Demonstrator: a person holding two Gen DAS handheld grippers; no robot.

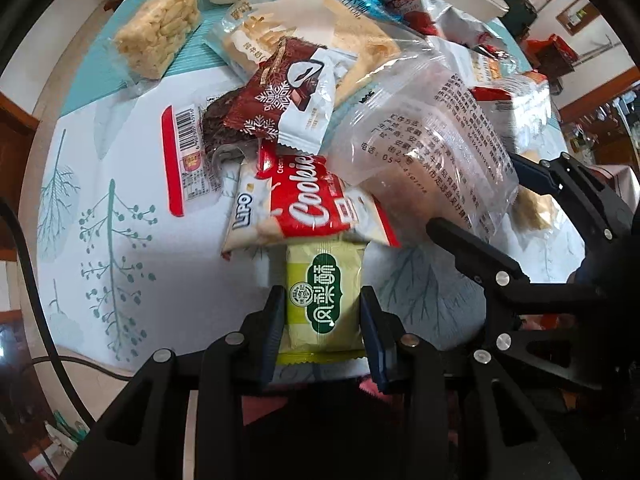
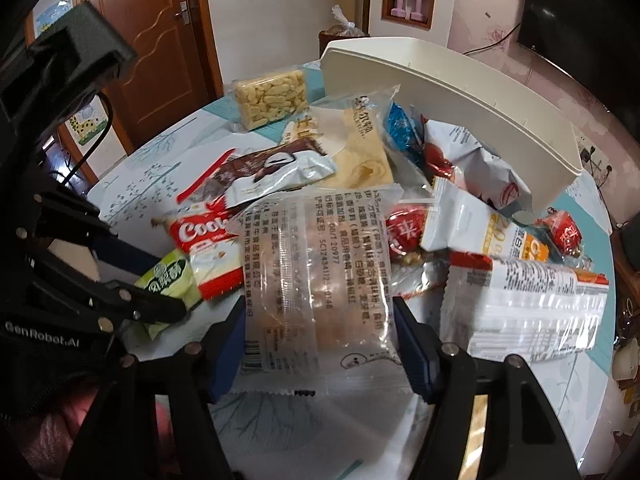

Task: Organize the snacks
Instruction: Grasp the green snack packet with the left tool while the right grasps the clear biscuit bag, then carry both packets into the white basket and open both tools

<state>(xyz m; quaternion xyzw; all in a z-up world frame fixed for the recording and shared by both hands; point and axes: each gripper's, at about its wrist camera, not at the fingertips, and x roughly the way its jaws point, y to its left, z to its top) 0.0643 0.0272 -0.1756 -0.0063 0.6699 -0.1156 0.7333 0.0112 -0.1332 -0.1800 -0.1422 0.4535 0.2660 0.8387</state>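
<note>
Between my left fingers (image 1: 276,332) sits a small yellow-green pastry packet (image 1: 324,300), both blue pads pressed against its sides, so my left gripper (image 1: 322,328) has a firm hold on it at a narrow opening. It hangs just at the near edge of the snack heap, its far end tucked under the red Cookie pack (image 1: 308,204).

My right gripper (image 2: 320,340) stands much wider, one pad at each side of a clear bread bag (image 2: 316,272) printed with black text. Its pads (image 2: 416,356) touch the wrapper's edges, though I cannot tell whether they squeeze it yet.

Behind these lie a brown and white chocolate wafer pack (image 1: 288,100), a puffed rice block (image 2: 272,98) in clear wrap near the far left, a pale cake bag (image 2: 356,152), red wrapped candies (image 2: 404,232) and a striped clear packet (image 2: 532,304) to the right. All rest on a tablecloth (image 1: 120,240) printed with teal trees. Beyond the heap a cream plastic bin (image 2: 452,92) lies on its side, its open mouth toward the snacks.
</note>
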